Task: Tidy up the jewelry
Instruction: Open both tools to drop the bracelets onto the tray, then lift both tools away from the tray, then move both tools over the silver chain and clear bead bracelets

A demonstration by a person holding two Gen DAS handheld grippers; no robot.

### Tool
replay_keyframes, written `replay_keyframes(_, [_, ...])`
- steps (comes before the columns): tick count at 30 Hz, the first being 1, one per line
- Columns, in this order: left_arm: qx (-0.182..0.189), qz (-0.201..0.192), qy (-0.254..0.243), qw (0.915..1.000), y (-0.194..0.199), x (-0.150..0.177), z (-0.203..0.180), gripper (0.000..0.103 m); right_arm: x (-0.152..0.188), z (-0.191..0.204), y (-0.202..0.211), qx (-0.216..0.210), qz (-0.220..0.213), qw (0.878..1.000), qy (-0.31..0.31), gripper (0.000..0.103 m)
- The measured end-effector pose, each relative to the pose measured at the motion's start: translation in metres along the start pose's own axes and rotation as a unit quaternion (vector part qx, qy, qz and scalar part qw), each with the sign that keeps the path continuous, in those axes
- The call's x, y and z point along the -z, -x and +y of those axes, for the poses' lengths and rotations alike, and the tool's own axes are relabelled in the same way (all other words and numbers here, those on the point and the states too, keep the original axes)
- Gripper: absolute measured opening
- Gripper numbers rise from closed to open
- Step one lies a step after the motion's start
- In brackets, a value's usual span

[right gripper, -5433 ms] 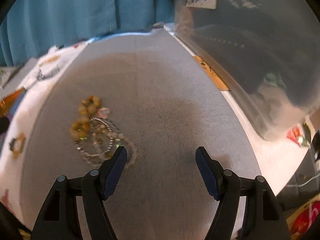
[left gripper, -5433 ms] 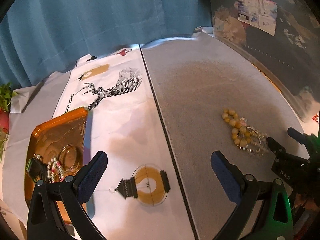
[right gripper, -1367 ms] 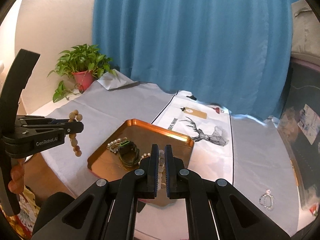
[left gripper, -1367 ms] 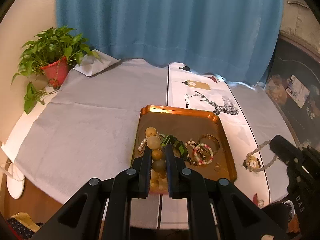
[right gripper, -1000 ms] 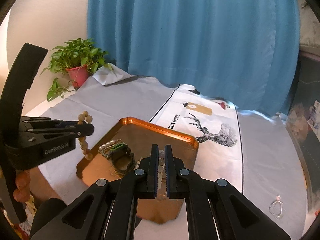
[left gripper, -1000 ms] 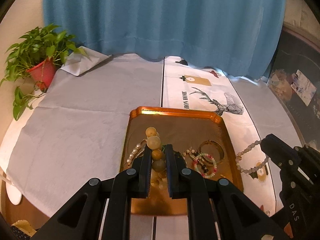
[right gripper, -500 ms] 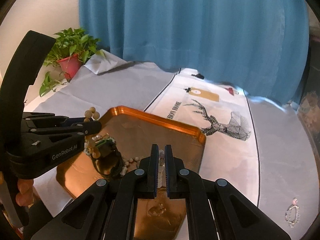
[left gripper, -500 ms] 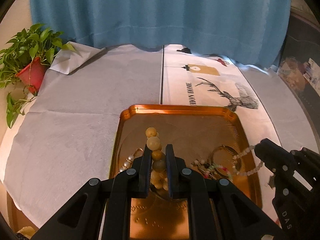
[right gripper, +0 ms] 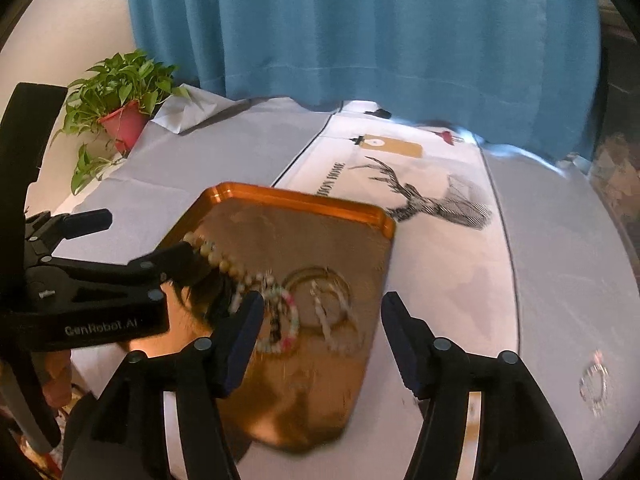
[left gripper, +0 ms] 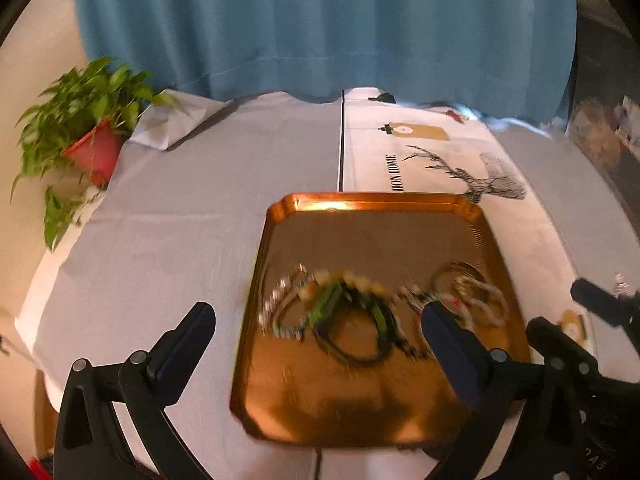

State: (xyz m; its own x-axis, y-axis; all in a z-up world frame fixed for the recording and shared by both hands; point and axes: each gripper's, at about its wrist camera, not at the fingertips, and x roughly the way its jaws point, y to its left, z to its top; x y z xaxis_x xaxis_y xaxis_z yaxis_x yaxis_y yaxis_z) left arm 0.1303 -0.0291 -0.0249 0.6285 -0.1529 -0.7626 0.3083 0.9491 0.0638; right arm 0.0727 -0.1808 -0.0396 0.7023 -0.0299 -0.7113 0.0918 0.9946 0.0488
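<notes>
The copper tray (left gripper: 376, 200) (right gripper: 304, 198) holds a heap of jewelry. My left gripper (left gripper: 316, 320) (right gripper: 136, 236) hangs over its near half, jaws opening wide, nothing pressed between the pads. The yellow bead bracelet (left gripper: 352, 278) (right gripper: 224, 262) lies blurred across a green and black band (left gripper: 344, 324), next to the left gripper's lower finger. My right gripper (right gripper: 323, 312) (left gripper: 568, 316) is over the tray's right side with its jaws opening. A white bead chain (right gripper: 332, 320) lies loose in the tray below it, beside a gold bangle (right gripper: 316, 280) (left gripper: 456, 276).
A potted plant (left gripper: 88, 128) (right gripper: 120, 92) stands at the table's far left corner before a blue curtain (left gripper: 320, 20). A deer-print runner (right gripper: 424, 192) crosses the grey cloth. One small silver piece (right gripper: 594, 380) lies on the cloth at the right.
Both grippers were shut on bracelets above the tray. Now their jaws stand apart and both bracelets are down in the tray. Both hands have come lower.
</notes>
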Motion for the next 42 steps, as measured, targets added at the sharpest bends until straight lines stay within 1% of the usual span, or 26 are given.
replay_keyframes(2, [0.004,0.000,0.008,1.0000,0.016,0.012,0.000,0.102,0.011,-0.002,0.020,0.004,-0.004,1.000,-0.011,0.062])
replay_keyframes(5, [-0.002,-0.003,0.014,0.9999,0.044,0.031,-0.002,0.102,0.033,-0.003,0.055,0.004,-0.011,1.000,-0.024,0.063])
replay_keyframes(13, [0.001,-0.026,0.009,0.9996,0.119,0.087,-0.013,0.102,0.087,0.011,0.138,0.016,-0.034,0.999,-0.007,0.067])
replay_keyframes(16, [0.008,-0.028,0.003,0.9996,0.137,0.101,-0.019,0.102,0.106,0.018,0.166,0.022,-0.045,0.999,0.004,0.067])
replay_keyframes(23, [0.014,-0.051,-0.007,0.9986,0.178,0.124,-0.033,0.102,0.132,0.026,0.214,0.025,-0.069,0.997,0.010,0.067])
replay_keyframes(27, [0.017,-0.062,-0.010,0.9979,0.194,0.130,-0.037,0.102,0.139,0.025,0.230,0.032,-0.079,0.996,0.012,0.067])
replay_keyframes(32, [0.012,-0.073,-0.009,0.9972,0.208,0.134,-0.038,0.102,0.145,0.021,0.250,0.040,-0.094,0.995,0.007,0.067])
replay_keyframes(37, [0.009,-0.078,-0.006,0.9969,0.213,0.136,-0.037,0.102,0.150,0.013,0.262,0.044,-0.101,0.994,-0.003,0.067])
replay_keyframes(42, [0.010,-0.079,-0.009,0.9967,0.216,0.136,-0.041,0.102,0.153,0.010,0.266,0.043,-0.102,0.994,-0.008,0.068])
